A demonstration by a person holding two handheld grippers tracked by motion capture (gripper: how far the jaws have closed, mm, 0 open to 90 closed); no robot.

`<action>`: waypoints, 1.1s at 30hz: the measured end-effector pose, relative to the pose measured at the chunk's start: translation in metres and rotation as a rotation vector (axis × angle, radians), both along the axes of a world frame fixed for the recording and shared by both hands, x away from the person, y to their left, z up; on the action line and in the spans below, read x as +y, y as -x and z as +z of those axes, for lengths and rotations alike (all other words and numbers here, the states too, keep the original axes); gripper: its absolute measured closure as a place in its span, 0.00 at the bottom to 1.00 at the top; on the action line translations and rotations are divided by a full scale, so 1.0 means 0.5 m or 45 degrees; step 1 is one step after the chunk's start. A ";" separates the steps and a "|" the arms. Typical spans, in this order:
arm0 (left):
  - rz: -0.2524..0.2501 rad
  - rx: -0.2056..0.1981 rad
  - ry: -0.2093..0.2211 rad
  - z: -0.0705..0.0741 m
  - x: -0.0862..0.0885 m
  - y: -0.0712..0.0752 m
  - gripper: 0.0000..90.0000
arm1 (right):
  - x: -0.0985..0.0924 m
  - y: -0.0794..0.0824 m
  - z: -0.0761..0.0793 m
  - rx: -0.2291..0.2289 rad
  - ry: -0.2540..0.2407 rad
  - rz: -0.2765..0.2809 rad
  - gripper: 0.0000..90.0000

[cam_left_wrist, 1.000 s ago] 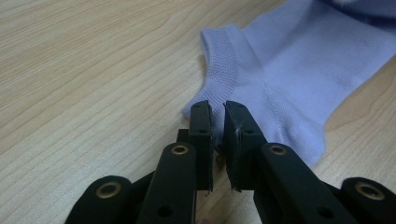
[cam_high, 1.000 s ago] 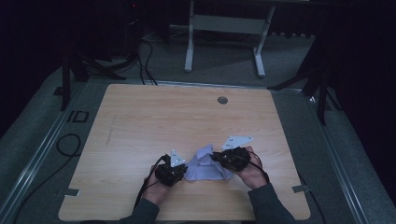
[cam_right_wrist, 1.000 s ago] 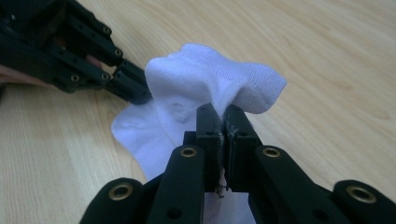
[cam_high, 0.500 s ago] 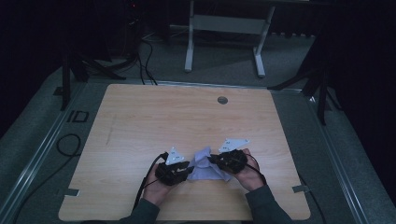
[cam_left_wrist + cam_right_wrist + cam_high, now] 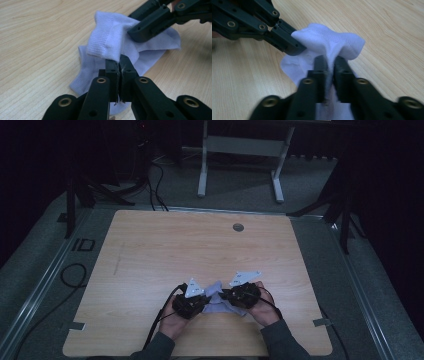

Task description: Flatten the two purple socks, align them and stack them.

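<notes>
At the lower centre of the high view, two hand-held grippers met over a small pale lilac knitted sock (image 5: 218, 300) lying rumpled near the front edge of the light wooden table (image 5: 165, 245). In the left gripper view the left gripper (image 5: 118, 58) had just closed, its black jaws pressed together on a fold of the sock's ribbed cuff at mid-frame. The right gripper (image 5: 330, 60) pinched a raised ridge of the same fabric in its own view, though its jaws had just eased slightly apart (cloth was bunched between them, and whether the pads pressed firmly was hard to judge in the soft focus). Against a second earlier, the hands sat closer together and the sock looked more gathered between them. That likely meant the person was re-gripping the cuff, with the left side secured, to open or turn the sock.
</notes>
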State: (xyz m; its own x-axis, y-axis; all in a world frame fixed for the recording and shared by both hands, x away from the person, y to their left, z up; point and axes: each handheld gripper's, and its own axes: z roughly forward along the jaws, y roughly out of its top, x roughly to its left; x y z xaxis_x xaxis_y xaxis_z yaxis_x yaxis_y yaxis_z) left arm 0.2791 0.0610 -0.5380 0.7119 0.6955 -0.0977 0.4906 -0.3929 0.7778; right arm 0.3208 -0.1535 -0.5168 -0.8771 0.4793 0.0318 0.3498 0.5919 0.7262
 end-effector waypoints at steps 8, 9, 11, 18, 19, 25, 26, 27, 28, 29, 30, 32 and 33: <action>0.007 0.020 -0.022 -0.007 0.003 0.002 0.98 | -0.068 -0.014 0.039 0.015 -0.088 -0.168 0.78; 0.007 0.020 -0.022 -0.007 0.003 0.002 0.98 | -0.068 -0.014 0.039 0.015 -0.088 -0.168 0.78; 0.007 0.032 -0.018 -0.008 0.003 0.004 0.98 | -0.082 -0.013 0.030 0.015 0.010 -0.222 0.77; 0.013 0.052 -0.025 -0.015 0.005 0.006 0.98 | -0.094 -0.024 -0.020 0.114 0.180 -0.309 0.75; 0.011 0.057 -0.033 -0.017 0.006 0.005 0.98 | -0.094 -0.026 -0.028 0.131 0.198 -0.314 0.75; 0.019 0.077 -0.031 -0.021 0.010 0.005 0.98 | -0.093 -0.031 -0.042 0.174 0.236 -0.328 0.91; 0.021 0.081 -0.031 -0.022 0.011 0.004 0.98 | -0.093 -0.031 -0.043 0.175 0.239 -0.329 0.93; 0.022 0.085 -0.033 -0.023 0.012 0.004 0.98 | -0.093 -0.031 -0.044 0.175 0.241 -0.330 0.94; 0.025 0.088 -0.031 -0.023 0.013 0.005 0.98 | -0.093 -0.031 -0.045 0.177 0.241 -0.330 0.94; 0.026 0.093 -0.033 -0.023 0.014 0.006 0.98 | -0.093 -0.031 -0.046 0.179 0.240 -0.334 0.95; 0.029 0.095 -0.034 -0.024 0.015 0.006 0.98 | -0.093 -0.031 -0.046 0.180 0.237 -0.336 0.95; 0.031 0.104 -0.037 -0.024 0.018 0.006 0.98 | -0.093 -0.031 -0.047 0.180 0.237 -0.338 0.96; 0.031 0.115 -0.046 -0.025 0.021 0.007 0.98 | -0.093 -0.030 -0.047 0.180 0.236 -0.338 0.96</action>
State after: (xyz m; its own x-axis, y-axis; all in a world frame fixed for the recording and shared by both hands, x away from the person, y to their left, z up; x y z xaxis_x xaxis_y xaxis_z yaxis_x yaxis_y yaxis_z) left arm 0.2758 0.0713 -0.5504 0.6843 0.7165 -0.1356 0.5678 -0.4069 0.7156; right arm 0.3360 -0.2000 -0.5403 -0.7140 0.6993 0.0347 0.5986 0.5841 0.5482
